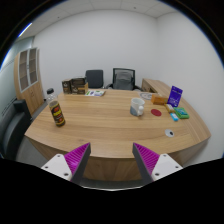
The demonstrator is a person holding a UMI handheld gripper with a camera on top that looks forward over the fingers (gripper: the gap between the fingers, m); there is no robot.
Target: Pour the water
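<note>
The gripper [112,160] sits low in the frame, held level and looking out over the near edge of a wooden table [100,135]. Its two fingers stand well apart with nothing between them: the left finger's magenta pad [76,156] shows at lower left, the right one's [148,157] at lower right, both short of the table's front edge and above it. The hand holding the gripper is out of sight.

Beyond the fingers the curved tabletop fills the middle of the frame. At left of centre, well ahead of the left finger, stands a dark bottle [56,108] with a yellowish label, upright. At right of centre, further back, stands a pale clear cup [137,106], also upright and well apart from the bottle. Just right of the cup lies a small red object [158,112], and near the table's right end stand a purple box [176,97] and a small teal item [170,133].

Behind the table, at upper centre, are two office chairs [122,78] against a white wall; a cabinet [30,78] stands at upper left.
</note>
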